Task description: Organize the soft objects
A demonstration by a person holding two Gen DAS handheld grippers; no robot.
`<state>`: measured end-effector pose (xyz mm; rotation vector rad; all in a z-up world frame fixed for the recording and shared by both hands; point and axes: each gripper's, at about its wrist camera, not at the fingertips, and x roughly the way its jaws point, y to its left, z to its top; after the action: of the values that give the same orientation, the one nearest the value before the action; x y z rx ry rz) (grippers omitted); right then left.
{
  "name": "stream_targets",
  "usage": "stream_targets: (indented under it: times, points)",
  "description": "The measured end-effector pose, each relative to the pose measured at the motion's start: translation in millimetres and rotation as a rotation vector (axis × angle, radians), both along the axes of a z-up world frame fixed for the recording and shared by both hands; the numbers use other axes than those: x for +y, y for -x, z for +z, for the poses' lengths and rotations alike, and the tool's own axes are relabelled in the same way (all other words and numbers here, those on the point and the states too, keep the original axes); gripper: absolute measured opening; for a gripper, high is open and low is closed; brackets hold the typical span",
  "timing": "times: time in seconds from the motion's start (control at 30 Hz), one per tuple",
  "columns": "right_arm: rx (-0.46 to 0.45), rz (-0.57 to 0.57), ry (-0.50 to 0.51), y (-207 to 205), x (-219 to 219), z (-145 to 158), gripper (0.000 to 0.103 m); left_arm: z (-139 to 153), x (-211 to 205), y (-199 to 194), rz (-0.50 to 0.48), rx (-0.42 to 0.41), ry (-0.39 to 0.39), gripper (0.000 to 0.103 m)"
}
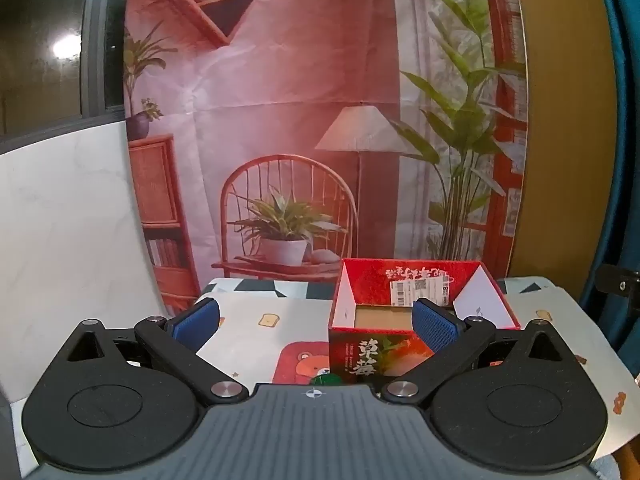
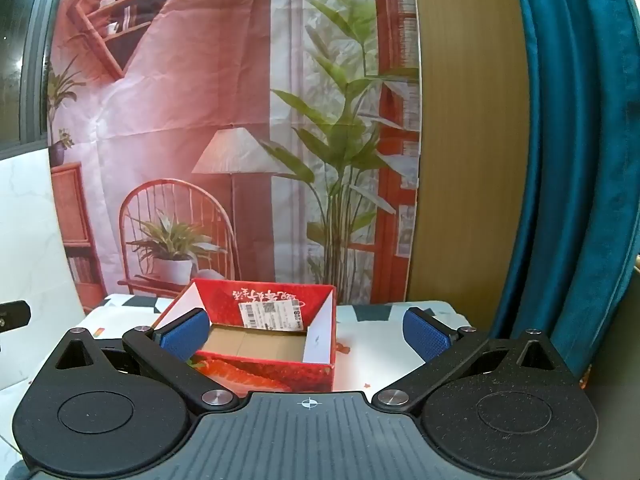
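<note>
Left wrist view: the left gripper (image 1: pixel 316 322) has its jaws spread wide with nothing between the blue pads (image 1: pixel 198 320); only the patterned tablecloth (image 1: pixel 256 332) lies behind the gap. The right-hand pad overlaps the near corner of a red strawberry-printed box (image 1: pixel 400 300) (open at the top, cardboard floor bare, a white shipping label stuck to its inner back wall). No soft object can be made out in either view.

Right wrist view: the right gripper (image 2: pixel 306 330) likewise stands fully apart and holds nothing. The same box (image 2: pixel 264 344) sits between its pads and toward the left one, on the table and well short of the fingers. Behind the table hangs a printed room backdrop (image 2: pixel 224 120), with a teal curtain (image 2: pixel 568 160) at the right.
</note>
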<state>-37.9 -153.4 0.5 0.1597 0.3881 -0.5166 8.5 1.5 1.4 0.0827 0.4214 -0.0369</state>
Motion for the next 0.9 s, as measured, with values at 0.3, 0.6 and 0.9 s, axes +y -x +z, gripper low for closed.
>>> stream_targets:
  times: [0.3, 0.6, 0.9]
  points:
    - [0.001, -0.002, 0.000, 0, 0, 3, 0.103, 0, -1, 7, 0.005, -0.023, -0.013, 0.103]
    - [0.012, -0.003, -0.009, -3, -2, 1, 0.103, 0, -2, 5, 0.018, -0.011, -0.016, 0.103]
    - [0.020, -0.002, -0.023, -4, -8, -6, 0.103, -1, -3, 6, 0.022, -0.015, -0.017, 0.103]
